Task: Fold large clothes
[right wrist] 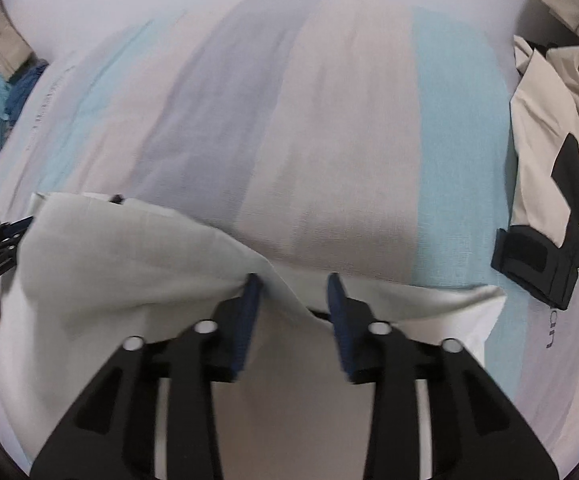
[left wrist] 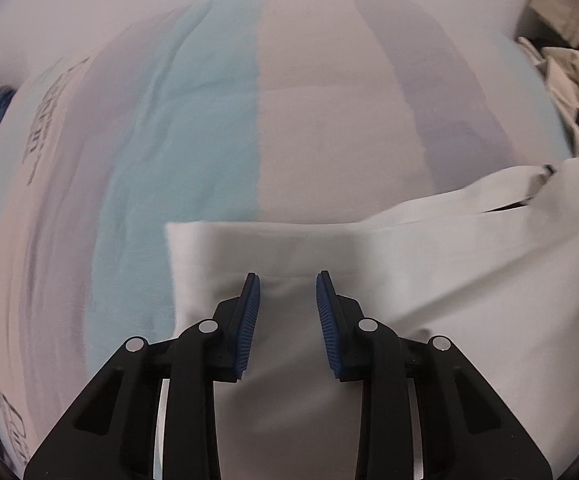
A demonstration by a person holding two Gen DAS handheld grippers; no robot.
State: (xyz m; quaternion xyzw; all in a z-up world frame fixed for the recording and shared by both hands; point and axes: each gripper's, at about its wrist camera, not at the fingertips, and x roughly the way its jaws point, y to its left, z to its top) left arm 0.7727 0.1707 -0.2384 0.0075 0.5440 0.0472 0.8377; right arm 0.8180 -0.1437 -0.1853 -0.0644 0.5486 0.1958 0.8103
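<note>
The white garment (left wrist: 409, 264) lies spread on the striped bedspread (left wrist: 193, 140), and everything below is placed against its far folded edge. Nearest, the left gripper (left wrist: 288, 280) hangs over the cloth near that edge's left corner, jaws apart with fabric under and between them, the pads not pressing on it. The right gripper (right wrist: 294, 282) sits at the same edge further right, jaws likewise apart, straddling a raised ridge of cloth without pinching it. The edge's long axis runs across both views, from one gripper to the other, so each hand is equally near its own end; the right end corner (right wrist: 489, 300) lies just beyond the right gripper. Past the edge the bedspread is bare. Well off to the right rests a beige jacket (right wrist: 545, 120), apart from the garment.
</note>
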